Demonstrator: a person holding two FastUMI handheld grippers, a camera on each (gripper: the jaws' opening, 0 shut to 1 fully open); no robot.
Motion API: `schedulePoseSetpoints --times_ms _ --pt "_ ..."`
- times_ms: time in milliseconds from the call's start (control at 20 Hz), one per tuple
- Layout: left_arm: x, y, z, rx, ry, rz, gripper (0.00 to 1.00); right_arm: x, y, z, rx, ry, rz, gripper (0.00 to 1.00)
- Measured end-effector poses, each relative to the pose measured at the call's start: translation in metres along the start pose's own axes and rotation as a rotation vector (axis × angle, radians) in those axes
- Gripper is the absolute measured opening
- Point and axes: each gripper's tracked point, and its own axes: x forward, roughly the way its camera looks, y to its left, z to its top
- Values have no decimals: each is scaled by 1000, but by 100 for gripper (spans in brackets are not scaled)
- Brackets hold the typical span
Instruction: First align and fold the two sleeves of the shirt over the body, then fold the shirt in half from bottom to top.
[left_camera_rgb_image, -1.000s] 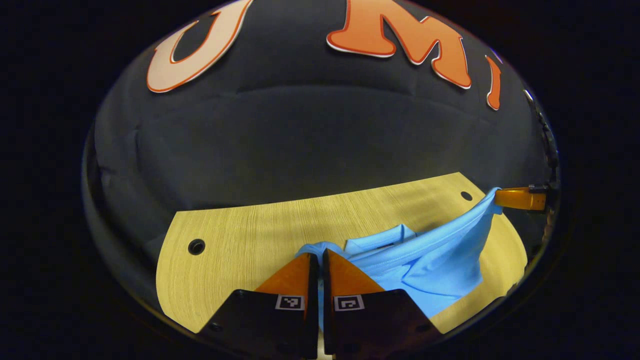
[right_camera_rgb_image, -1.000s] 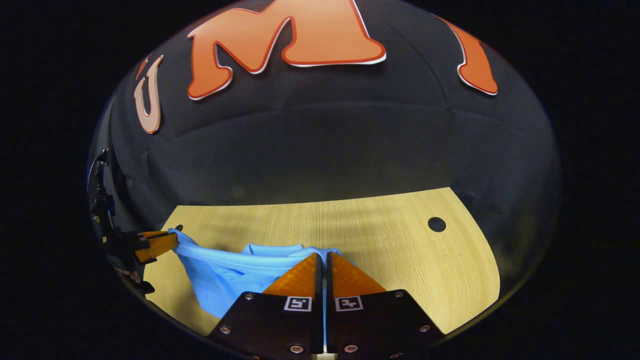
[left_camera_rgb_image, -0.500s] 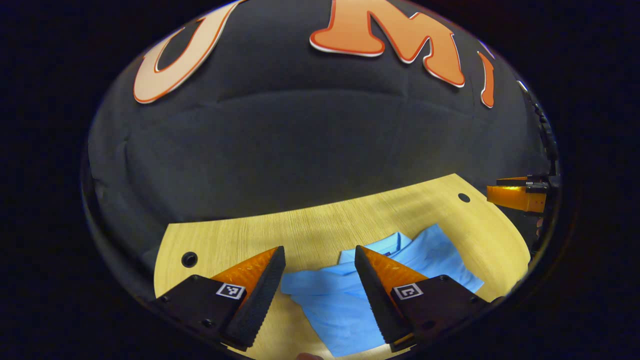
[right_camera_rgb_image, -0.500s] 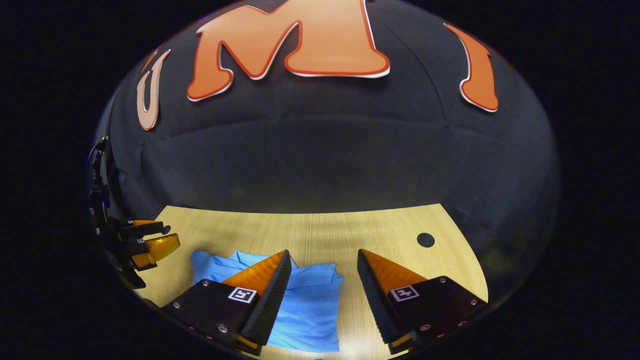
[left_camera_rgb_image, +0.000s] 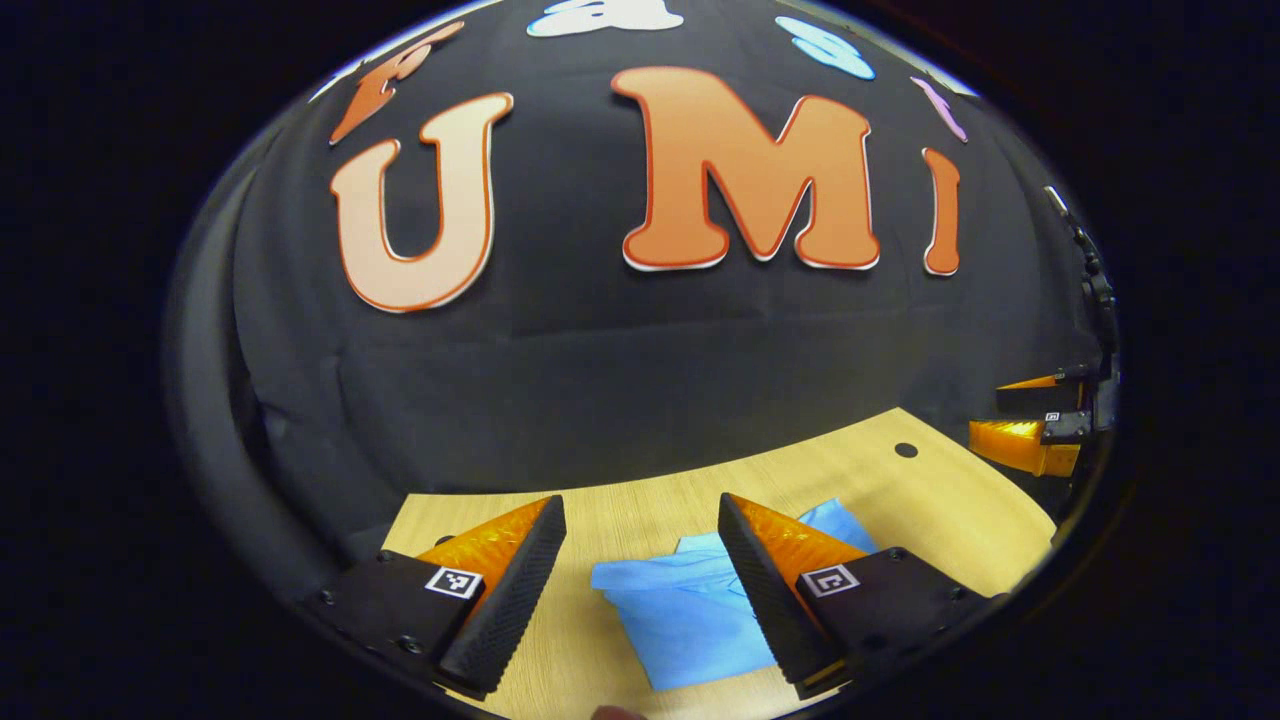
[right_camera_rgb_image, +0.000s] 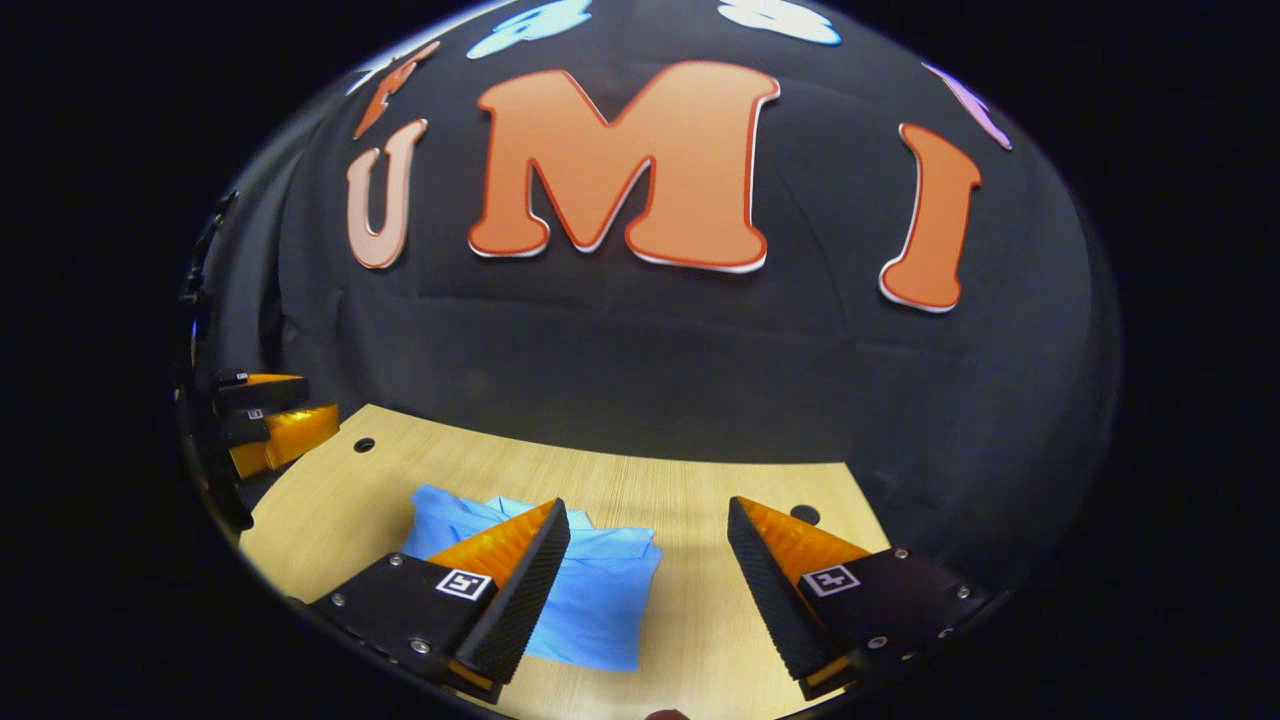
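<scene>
The light blue shirt (left_camera_rgb_image: 680, 620) lies folded into a compact rectangle on the wooden table (left_camera_rgb_image: 630, 500), its collar at the far side. My left gripper (left_camera_rgb_image: 640, 510) hangs open above it, nothing between its fingers. In the right gripper view the same folded shirt (right_camera_rgb_image: 600, 590) sits low and left of centre, partly hidden behind the left finger. My right gripper (right_camera_rgb_image: 648, 512) is open too, raised over the table with nothing held. Each gripper appears at the edge of the other's view: the right gripper (left_camera_rgb_image: 1030, 425) at far right, the left gripper (right_camera_rgb_image: 265, 420) at far left.
The light wooden table (right_camera_rgb_image: 720, 490) has small round holes (left_camera_rgb_image: 906, 450) (right_camera_rgb_image: 364, 444) (right_camera_rgb_image: 805, 515) near its far corners. Black cloth rises directly behind the table's far edge. Bare wood lies to the right of the shirt in the right gripper view.
One second ago both grippers were shut on the shirt's edge and held it up. They opened, the shirt dropped folded onto the table, and both grippers have since risen and drawn back.
</scene>
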Motion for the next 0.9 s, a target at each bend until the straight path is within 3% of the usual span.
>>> schedulePoseSetpoints --times_ms 400,700,900 --pt "-138 -33 35 16 -181 67 100 -116 -1 39 -48 -203 24 98" --pt "-229 -58 41 16 -278 104 100 -186 5 26 -72 -259 48 98" --pt "-262 -65 16 56 -293 144 100 -219 17 11 -109 -280 51 98"
